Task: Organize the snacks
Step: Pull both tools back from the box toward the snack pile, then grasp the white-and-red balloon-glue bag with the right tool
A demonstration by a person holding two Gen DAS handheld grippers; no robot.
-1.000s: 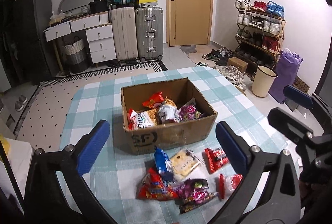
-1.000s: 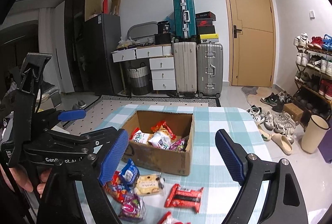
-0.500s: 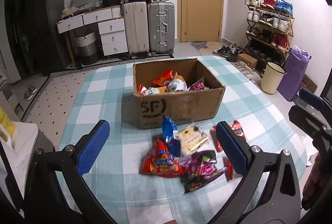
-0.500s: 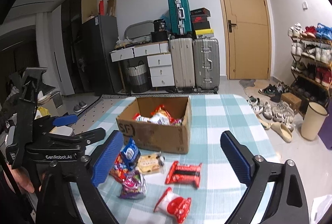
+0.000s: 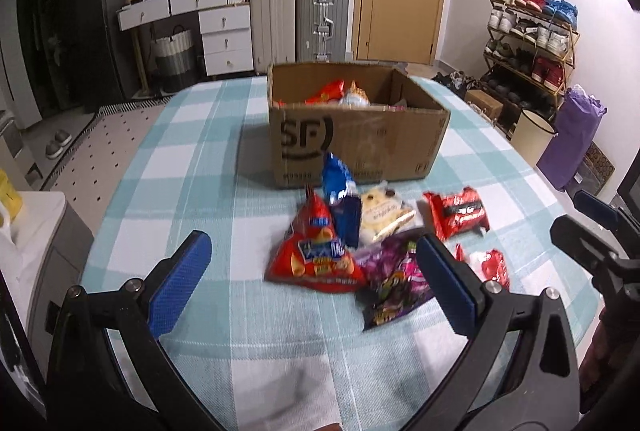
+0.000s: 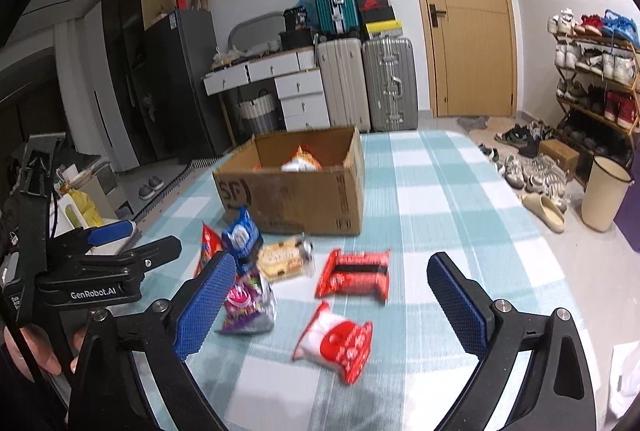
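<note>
Cardboard box point(image 5: 360, 139) with several snack packets point(image 5: 340, 93) inside; both hand-held grippers point(image 5: 312, 275) point(image 6: 326, 305) wide open, empty.

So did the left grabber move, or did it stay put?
Yes. The left gripper has dropped lower and pulled back: the cardboard box, which stands on the table, now shows mostly its front wall, and the loose snacks sit between the fingers.

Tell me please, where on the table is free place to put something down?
Bare cloth lies left of the cardboard box and the red chip bag, right of the box toward the table edge, and nearest the grippers. Directly in front of the box it is crowded with snack packets.
</note>
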